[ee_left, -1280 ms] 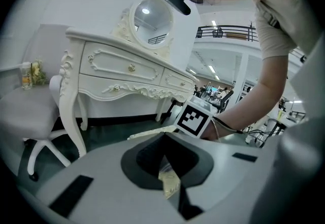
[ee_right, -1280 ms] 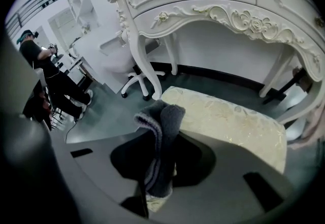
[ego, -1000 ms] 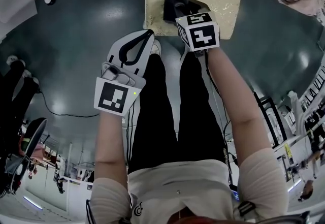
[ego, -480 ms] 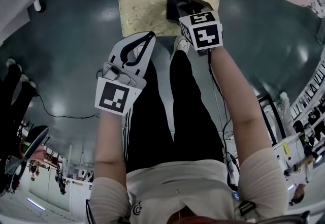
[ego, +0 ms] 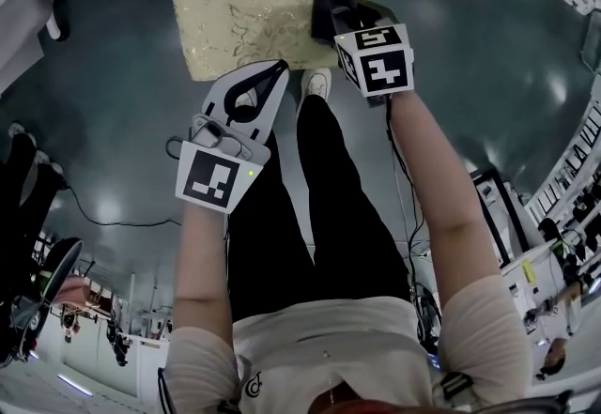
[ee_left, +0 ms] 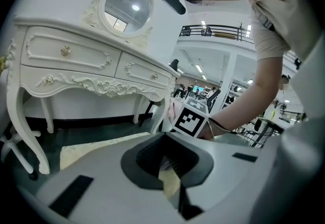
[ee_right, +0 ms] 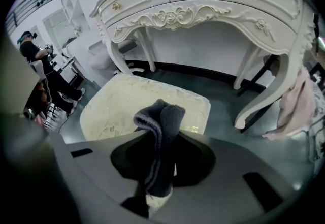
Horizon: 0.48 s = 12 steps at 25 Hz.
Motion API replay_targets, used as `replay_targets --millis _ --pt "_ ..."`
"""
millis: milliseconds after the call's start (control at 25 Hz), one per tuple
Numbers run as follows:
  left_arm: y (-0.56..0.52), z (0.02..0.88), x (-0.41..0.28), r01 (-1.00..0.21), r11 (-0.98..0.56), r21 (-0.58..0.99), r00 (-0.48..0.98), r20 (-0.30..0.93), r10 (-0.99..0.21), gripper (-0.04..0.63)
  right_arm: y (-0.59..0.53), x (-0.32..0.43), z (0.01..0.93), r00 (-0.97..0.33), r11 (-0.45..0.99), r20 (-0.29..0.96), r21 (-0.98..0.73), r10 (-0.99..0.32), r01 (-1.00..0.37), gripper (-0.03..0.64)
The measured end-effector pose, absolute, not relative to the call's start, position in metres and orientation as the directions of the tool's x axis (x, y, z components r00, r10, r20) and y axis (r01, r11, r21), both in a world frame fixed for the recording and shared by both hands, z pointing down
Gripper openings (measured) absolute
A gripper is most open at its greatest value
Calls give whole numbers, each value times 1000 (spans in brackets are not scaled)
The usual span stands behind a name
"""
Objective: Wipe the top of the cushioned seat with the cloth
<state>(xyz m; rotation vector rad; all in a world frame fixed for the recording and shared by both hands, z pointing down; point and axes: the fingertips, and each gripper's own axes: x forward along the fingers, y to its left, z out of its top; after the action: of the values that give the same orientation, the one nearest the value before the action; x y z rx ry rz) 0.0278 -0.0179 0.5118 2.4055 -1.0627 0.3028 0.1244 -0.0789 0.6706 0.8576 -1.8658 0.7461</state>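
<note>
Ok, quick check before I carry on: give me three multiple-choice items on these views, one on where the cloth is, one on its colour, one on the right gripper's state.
1. Where is the cloth in the head view?
A) over the right part of the cushioned seat
B) over its left part
C) beneath it

2. What colour is the cloth?
A) white
B) dark grey
C) yellow

3. The right gripper is:
A) open and empty
B) shut on nothing
C) shut on the cloth

Answers: 1 A, the head view shows the cloth above the seat's right part. 2 B, it reads dark grey against the cream seat. 3 C, the right gripper view shows the jaws pinching the cloth between them.
</note>
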Motion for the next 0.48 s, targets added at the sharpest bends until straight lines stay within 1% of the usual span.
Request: replay_targets --millis 240,480 --pt "-16 513 62 -685 -672 280 719 408 -563 14 -81 163 672 -303 550 916 -116 -264 -827 84" --pt "-15 514 77 -691 -662 291 715 409 -567 14 -80 193 679 -265 525 928 -93 -263 -846 81"
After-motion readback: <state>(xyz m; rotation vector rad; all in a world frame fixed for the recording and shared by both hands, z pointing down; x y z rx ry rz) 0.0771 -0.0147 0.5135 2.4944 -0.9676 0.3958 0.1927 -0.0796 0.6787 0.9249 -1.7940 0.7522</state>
